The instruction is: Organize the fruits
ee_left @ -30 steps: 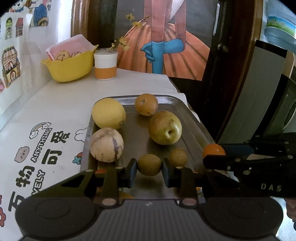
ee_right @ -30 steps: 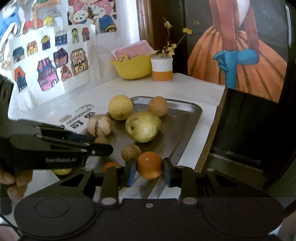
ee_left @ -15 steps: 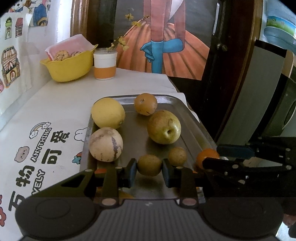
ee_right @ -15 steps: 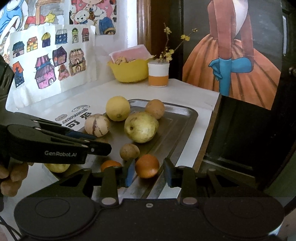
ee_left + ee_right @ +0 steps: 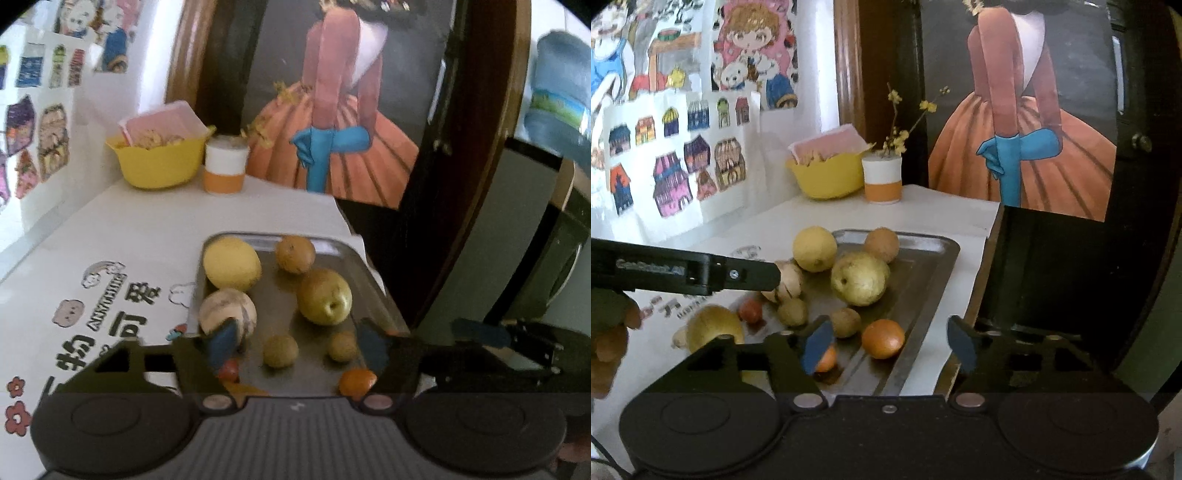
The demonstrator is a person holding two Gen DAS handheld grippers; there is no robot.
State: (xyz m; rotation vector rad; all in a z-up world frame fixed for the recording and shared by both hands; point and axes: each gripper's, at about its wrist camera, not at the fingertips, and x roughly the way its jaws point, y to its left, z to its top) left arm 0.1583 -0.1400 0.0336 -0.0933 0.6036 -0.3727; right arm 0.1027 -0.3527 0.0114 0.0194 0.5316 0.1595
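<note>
A metal tray (image 5: 384, 295) holds several fruits: a lemon (image 5: 232, 264), a brown orange (image 5: 295, 254), a green pear (image 5: 324, 296), a striped round fruit (image 5: 227, 314) and two small brown fruits (image 5: 280, 350) (image 5: 343, 346). My left gripper (image 5: 297, 347) is open above the tray's near end, with nothing between its fingers. My right gripper (image 5: 889, 345) is also open, and an orange (image 5: 882, 338) lies free on the tray (image 5: 945, 254) just ahead of it. A second orange (image 5: 825, 360) is partly hidden behind the right gripper's left finger.
Off the tray to the left lie a yellowish fruit (image 5: 714, 326) and a small red fruit (image 5: 750, 310). A yellow bowl (image 5: 159, 166) and an orange-banded cup (image 5: 224, 168) with twigs stand at the back. The table edge and a dark cabinet (image 5: 1052, 280) lie close on the right.
Both grippers opened. The left let go of a small brown fruit and the right let go of the orange, both now lying on the tray. Both grippers pulled back and rose.
</note>
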